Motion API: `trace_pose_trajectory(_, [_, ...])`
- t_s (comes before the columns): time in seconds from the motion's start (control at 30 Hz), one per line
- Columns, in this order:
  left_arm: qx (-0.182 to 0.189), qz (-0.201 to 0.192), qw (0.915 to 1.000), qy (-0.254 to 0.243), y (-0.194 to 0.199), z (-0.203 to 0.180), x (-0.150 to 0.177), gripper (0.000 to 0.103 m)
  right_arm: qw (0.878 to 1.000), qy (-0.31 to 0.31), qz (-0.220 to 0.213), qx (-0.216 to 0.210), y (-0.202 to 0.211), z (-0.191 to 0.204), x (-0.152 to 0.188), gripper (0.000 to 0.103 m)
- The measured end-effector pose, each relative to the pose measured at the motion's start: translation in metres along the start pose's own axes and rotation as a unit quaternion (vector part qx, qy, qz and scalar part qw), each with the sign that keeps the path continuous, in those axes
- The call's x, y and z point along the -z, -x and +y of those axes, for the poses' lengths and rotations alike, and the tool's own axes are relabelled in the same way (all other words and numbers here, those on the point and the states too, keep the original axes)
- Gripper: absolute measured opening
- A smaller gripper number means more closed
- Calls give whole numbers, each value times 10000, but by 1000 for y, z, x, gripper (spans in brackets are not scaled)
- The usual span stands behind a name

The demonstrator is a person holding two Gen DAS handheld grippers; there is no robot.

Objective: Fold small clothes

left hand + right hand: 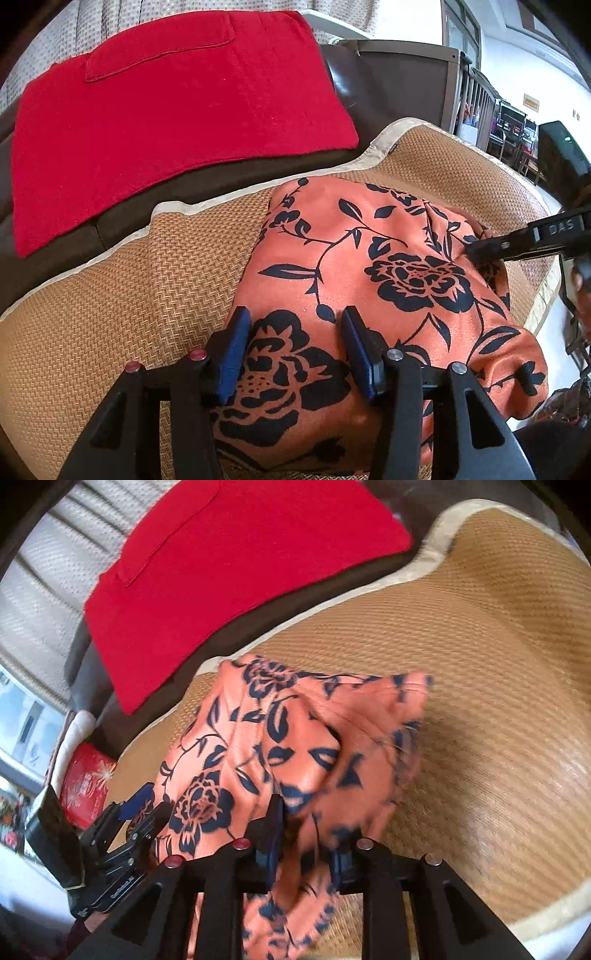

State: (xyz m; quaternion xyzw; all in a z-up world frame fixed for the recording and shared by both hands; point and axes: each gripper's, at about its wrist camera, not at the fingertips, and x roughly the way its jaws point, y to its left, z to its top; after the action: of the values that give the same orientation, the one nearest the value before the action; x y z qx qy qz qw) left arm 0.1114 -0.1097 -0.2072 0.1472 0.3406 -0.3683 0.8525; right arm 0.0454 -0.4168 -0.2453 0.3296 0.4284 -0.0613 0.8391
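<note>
An orange garment with a black flower print (373, 288) lies folded on a woven straw mat (122, 280). My left gripper (291, 325) is open, its blue pads (236, 343) resting on the garment's near left part. My right gripper (306, 834) holds a bunched fold of the same garment (280, 746) between its jaws, lifted off the mat (480, 672); the picture is blurred there. The right gripper also shows in the left wrist view (476, 249) at the garment's far right edge. The left gripper shows in the right wrist view (142, 805) at the left.
A folded red garment (166, 110) lies on the dark brown sofa (391, 81) behind the mat; it also shows in the right wrist view (229, 576). A red patterned box (83, 786) sits at the left. The mat's cream border (384, 147) marks its edge.
</note>
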Motion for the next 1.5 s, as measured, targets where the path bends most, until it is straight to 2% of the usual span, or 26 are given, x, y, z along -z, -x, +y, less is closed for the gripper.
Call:
trace_pose_trajectory(0.1, [-10,5,10000,-13,-1,-2,-1,52,9997,-157,10,197,15,-10,3,25])
trace_pose_trajectory(0.13, [-12,20,10000,-31,-5,-6,-13,52,9995,-186,76,225,14,-13,5,26])
trace_pose_trajectory(0.23, [-33,52,10000,-42,2,-12,-17,52,9978,-411,496,167,-6,-19,8,28])
trace_pose_trajectory(0.33, [-163,106,9998,-39,1,-14,-15,53,9978,-349,499,247,-26,-4,1,28])
trace_pose_trajectory(0.47, [-451,189,9988,65,3,-7,-14,53,9982,66,490,337,-45,30,-19,28])
trace_pose_trajectory(0.57, [-774,196,9966,206,8,5,-14,53,9979,273,561,149,-61,53,-34,28])
trace_pose_trajectory(0.67, [-1248,93,9920,168,15,13,-13,53,9967,514,630,-75,-82,78,-43,28])
trace_pose_trajectory(0.77, [-1621,244,9861,269,10,25,-8,54,9923,570,902,-636,-110,95,-42,28])
trace_pose_trajectory(0.9, [-1229,334,9882,845,5,45,-11,54,9913,652,1008,-543,-114,106,-51,28])
trace_pose_trajectory(1.03, [-1068,107,9887,1049,12,61,-19,56,9924,264,775,-916,-97,91,-65,29])
trace_pose_trajectory(1.07, [-1023,29,9876,1191,16,70,-20,58,9931,255,677,-921,-89,89,-65,38])
trace_pose_trajectory(1.1, [-983,-15,9858,1358,19,79,-19,66,9938,284,586,-906,-83,87,-65,52])
trace_pose_trajectory(1.13, [-810,-55,9840,1584,22,90,-18,73,9940,316,518,-905,-78,85,-65,83])
trace_pose_trajectory(1.17, [-531,-48,9816,1835,23,102,-17,74,9944,368,382,-917,-73,85,-63,87])
trace_pose_trajectory(1.2, [-347,-13,9786,2030,22,112,-14,75,9939,449,282,-972,-72,89,-62,87])
trace_pose_trajectory(1.27, [-2,134,9687,2480,14,134,-7,76,9922,475,344,-1098,-77,95,-63,87])
trace_pose_trajectory(1.33, [464,454,9553,2883,0,146,6,76,9905,375,475,-1236,-81,87,-64,87])
trace_pose_trajectory(1.4, [625,625,9431,3205,-11,150,12,76,9867,155,599,-1506,-82,77,-60,87])
trace_pose_trajectory(1.47, [735,686,9424,3191,-16,147,15,76,9834,-11,632,-1701,-83,67,-59,87])
trace_pose_trajectory(1.5, [728,709,9450,3110,-17,144,13,76,9836,-22,595,-1705,-81,66,-59,87])
